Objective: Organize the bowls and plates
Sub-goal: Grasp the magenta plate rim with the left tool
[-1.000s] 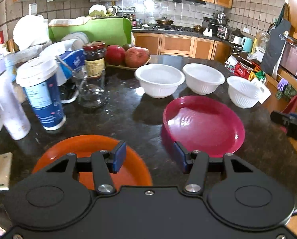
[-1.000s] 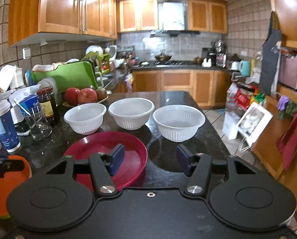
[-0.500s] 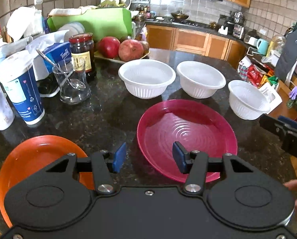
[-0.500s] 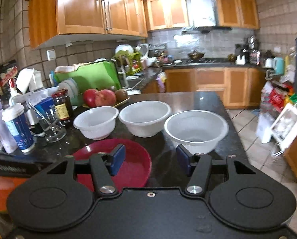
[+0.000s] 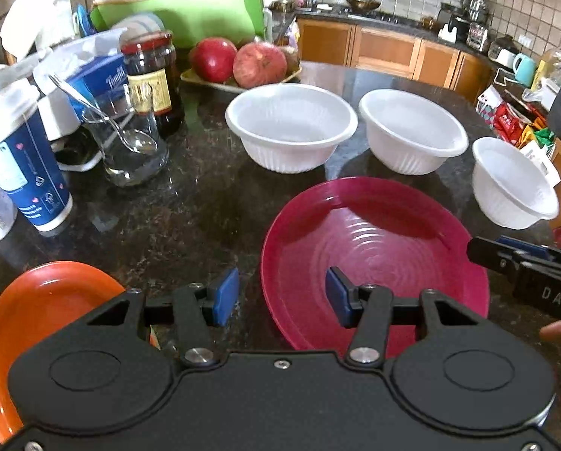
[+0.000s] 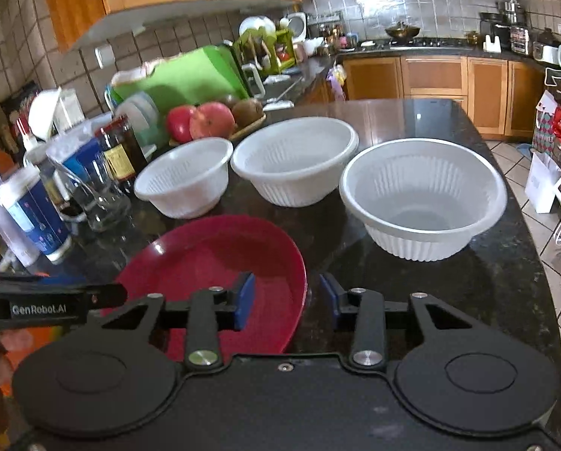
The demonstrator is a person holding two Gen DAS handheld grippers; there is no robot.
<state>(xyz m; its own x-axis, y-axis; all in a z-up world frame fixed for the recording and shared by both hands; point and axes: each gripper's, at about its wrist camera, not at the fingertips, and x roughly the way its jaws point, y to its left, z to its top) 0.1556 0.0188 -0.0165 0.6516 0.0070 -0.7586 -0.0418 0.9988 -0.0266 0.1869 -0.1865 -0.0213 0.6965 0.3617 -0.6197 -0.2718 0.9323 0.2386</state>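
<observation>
Red plate (image 5: pixel 374 240) glossy, ringed; three white ribbed bowls; both grippers' fingers apart.

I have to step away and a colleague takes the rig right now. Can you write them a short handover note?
Left gripper: open, empty, at the red plate's left rim. Right gripper: open, empty, at the same plate's right rim.
Orange plate lies left of it. Three white bowls stand separately in a row behind.
Done: nothing stacked. Left: stack plates, nest bowls.
</observation>
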